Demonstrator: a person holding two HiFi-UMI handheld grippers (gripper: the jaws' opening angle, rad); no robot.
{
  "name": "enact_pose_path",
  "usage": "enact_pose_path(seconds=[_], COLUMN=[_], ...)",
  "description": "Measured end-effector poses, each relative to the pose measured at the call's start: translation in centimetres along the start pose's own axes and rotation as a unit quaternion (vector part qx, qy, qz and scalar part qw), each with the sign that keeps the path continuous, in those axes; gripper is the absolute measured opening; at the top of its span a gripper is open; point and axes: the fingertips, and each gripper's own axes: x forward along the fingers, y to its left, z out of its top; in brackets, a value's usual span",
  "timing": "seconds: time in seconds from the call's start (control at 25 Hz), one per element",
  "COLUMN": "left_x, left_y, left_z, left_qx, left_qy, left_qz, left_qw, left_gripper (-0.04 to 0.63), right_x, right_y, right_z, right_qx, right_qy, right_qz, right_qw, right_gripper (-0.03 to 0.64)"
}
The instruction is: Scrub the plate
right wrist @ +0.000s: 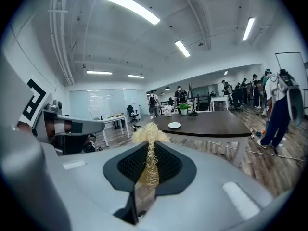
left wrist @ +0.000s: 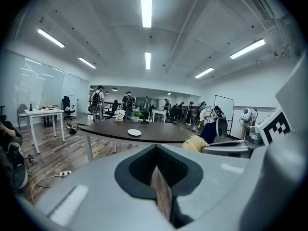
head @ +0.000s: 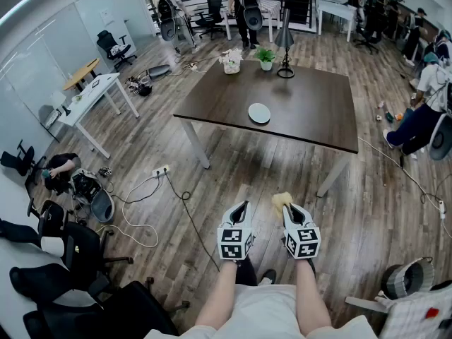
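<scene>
Plate (head: 259, 113) lies near the middle of the table (head: 311, 111). Far off the table, the right gripper (head: 288, 207) pinches a yellow scrubber (head: 281, 200). The left gripper (head: 242, 205) is pressed together, holding nothing.

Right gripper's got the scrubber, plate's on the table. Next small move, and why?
Probably step forward and carry the right gripper toward the plate. That gripper is shut on the yellow scrubber, so nothing needs picking up, but the plate lies on the dark table, well ahead of both grippers. The left gripper is shut and empty.
</scene>
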Motion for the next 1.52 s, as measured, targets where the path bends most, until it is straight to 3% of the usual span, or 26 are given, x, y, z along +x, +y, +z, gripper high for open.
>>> enact_pose_path(seconds=[0.48,0.84,1.24,1.44,1.52], left_x=[3.6,6.4,12.7,15.7,16.9], left_y=[2.3,4.9,9.5,12.3,13.6], left_z=[0.8,1.0,4.6,6.0,6.5], left_qx=[-0.021,-0.029,-0.02,-0.069,-0.069], left_qy=[-0.01,0.008,0.004,-0.022,-0.022], left_qz=[0.0,0.005,-0.013,-0.028,-0.028], left_qw=[0.9997,0.9996,0.9997,0.997,0.997], left_gripper=[0.0,0.0,0.0,0.0,0.0], right_x=[2.8,6.3,14.5,17.9,19.4], right_y=[-0.1,-1.9,-3.1,-3.7,-4.3], right_z=[0.6,1.7,4.5,7.0,8.2], right_qx=[-0.026,0.024,0.053,0.044,0.049], right_qy=[0.007,-0.004,-0.009,-0.036,-0.051], right_qz=[0.006,0.007,0.016,0.008,0.002], right_qw=[1.0,1.0,0.998,0.998,0.998], right_gripper=[0.058,0.059,0.06,0.061,0.061])
